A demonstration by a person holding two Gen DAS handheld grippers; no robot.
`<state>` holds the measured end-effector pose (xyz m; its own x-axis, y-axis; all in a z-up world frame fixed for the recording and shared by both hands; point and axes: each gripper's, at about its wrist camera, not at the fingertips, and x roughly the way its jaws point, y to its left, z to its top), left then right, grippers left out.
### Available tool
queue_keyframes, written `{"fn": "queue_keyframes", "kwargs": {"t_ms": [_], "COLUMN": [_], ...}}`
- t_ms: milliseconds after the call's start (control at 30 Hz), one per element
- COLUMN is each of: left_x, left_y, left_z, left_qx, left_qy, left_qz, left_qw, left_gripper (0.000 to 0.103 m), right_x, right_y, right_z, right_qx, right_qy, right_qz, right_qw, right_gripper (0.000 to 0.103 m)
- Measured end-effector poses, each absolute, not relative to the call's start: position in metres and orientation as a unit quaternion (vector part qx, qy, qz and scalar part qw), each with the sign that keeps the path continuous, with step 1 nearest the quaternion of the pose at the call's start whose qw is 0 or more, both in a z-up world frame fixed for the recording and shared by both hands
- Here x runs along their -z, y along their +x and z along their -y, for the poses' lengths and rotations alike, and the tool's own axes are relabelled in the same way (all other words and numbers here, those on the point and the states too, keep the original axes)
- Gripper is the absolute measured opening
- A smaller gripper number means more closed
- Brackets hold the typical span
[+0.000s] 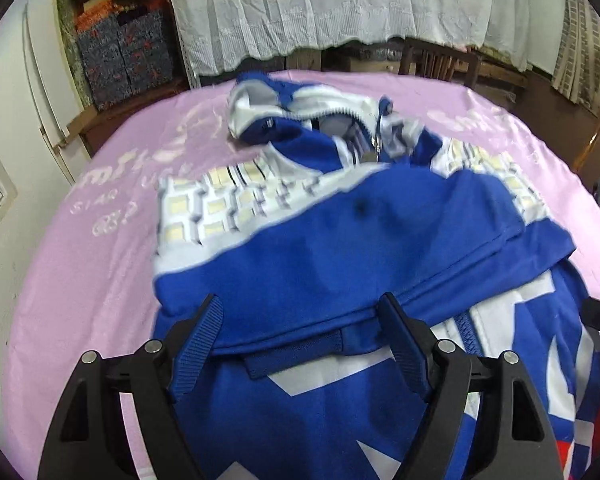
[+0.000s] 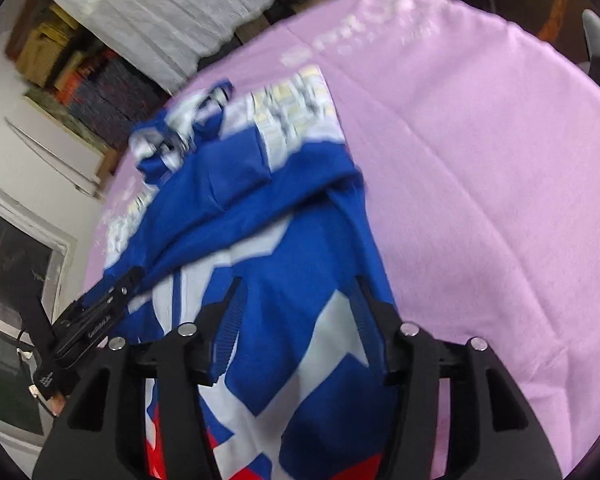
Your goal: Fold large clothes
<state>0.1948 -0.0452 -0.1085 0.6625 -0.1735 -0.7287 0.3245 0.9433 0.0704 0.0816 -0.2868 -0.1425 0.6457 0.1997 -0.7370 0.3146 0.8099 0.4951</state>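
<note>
A blue, white and red zip jacket (image 1: 340, 248) lies partly folded on a pink sheet (image 1: 100, 264), its collar and zipper (image 1: 376, 140) at the far end. My left gripper (image 1: 300, 316) stands open wide over the near blue fold, and its pads do not press the cloth. In the right wrist view the jacket (image 2: 292, 240) runs from the gripper toward the far left. My right gripper (image 2: 300, 292) is open with blue and white cloth lying loose between its fingers. The left gripper (image 2: 100, 312) shows there at the jacket's left edge.
The pink sheet (image 2: 480, 180) stretches bare to the right of the jacket. Behind the surface hang white lace curtains (image 1: 340, 8). Patterned boxes (image 1: 124, 52) are stacked at the back left and a wooden chair (image 1: 440, 60) stands at the back. A white wall (image 1: 16, 152) is on the left.
</note>
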Motion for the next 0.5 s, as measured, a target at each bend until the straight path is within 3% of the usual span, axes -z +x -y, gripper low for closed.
{"fn": "queue_keyframes", "kwargs": {"t_ms": [200,500], "left_x": [0.075,0.067], "left_y": [0.193,0.261], "left_z": [0.016,-0.033], "left_qx": [0.118,0.075], "left_qy": [0.056,-0.056], "left_qz": [-0.339,-0.409], "left_qw": [0.932,0.907], "left_gripper": [0.080,0.080], "right_x": [0.115,0.072], "right_y": [0.106,0.197], "right_z": [0.293,0.290], "right_qx": [0.000,-0.062], "right_qy": [0.283,0.243], "right_qz": [-0.405,-0.409], "right_qw": [0.869,0.877], "right_gripper": [0.054,0.056]}}
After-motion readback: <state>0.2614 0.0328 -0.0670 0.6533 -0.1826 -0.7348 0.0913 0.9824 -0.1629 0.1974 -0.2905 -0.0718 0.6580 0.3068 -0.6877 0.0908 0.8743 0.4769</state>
